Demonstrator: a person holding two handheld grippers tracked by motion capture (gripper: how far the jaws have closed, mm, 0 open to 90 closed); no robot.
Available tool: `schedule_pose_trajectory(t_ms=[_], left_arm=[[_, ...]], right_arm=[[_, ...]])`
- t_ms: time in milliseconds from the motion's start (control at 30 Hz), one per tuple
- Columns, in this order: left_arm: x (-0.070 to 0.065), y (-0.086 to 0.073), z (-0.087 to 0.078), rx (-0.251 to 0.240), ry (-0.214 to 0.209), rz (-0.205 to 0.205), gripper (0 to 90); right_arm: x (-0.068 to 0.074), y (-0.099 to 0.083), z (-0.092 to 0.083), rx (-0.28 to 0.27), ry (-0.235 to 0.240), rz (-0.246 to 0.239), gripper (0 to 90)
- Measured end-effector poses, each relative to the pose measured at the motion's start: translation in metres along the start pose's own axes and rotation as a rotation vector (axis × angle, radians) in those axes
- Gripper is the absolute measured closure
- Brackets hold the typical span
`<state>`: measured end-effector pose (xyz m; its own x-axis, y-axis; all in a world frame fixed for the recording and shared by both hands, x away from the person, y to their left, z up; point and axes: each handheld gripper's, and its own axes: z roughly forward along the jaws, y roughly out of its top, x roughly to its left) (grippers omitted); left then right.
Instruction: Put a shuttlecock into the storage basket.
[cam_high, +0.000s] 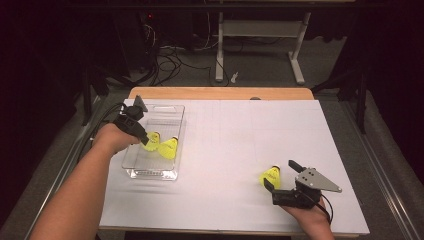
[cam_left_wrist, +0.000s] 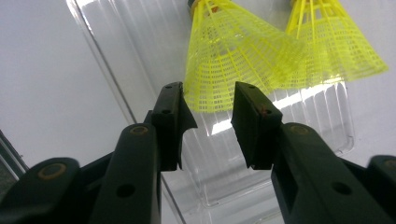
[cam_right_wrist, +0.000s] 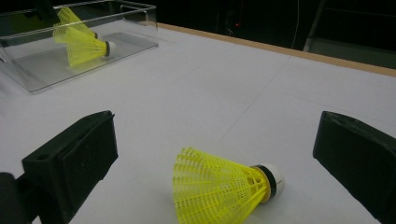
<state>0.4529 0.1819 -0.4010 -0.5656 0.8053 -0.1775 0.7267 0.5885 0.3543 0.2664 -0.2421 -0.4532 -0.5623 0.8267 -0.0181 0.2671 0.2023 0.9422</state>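
A clear plastic bin (cam_high: 131, 162) stands at the table's left with two yellow shuttlecocks in it. One shuttlecock (cam_high: 169, 148) lies on the bin floor. My left gripper (cam_high: 145, 140) reaches into the bin, its jaws narrowed onto the skirt rim of the other shuttlecock (cam_left_wrist: 210, 70), beside its neighbour (cam_left_wrist: 336, 42). A third shuttlecock (cam_high: 271, 175) lies on its side on the white table near the front right. My right gripper (cam_high: 281, 173) stands wide open, one jaw on each side of this shuttlecock (cam_right_wrist: 219, 186), without touching it.
The white sheet (cam_high: 235, 135) covers the table, with a wooden edge (cam_high: 220, 93) at the back. The bin (cam_right_wrist: 140, 18) sits far off in the right gripper view. Cables and a desk frame lie on the floor beyond.
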Motion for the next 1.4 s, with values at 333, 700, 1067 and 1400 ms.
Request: schedule_pose_trajectory(t_ms=[333,700,1067,1400], left_arm=[[0.015,0.002,-0.009,-0.051,-0.065,0.219,59.8],[0.016,-0.001,-0.017,-0.07,-0.072,0.214,58.2],[0.02,-0.003,-0.025,-0.059,-0.097,0.262,50.6],[0.031,-0.004,-0.034,0.061,-0.302,0.486,39.4]], right_arm=[[0.0,0.001,-0.001,-0.004,0.0,0.002,0.4],[0.0,0.0,0.0,-0.002,-0.002,0.001,0.4],[-0.002,0.0,-0.001,-0.001,-0.008,0.005,0.4],[-0.006,-0.001,-0.003,0.001,-0.022,0.014,0.4]])
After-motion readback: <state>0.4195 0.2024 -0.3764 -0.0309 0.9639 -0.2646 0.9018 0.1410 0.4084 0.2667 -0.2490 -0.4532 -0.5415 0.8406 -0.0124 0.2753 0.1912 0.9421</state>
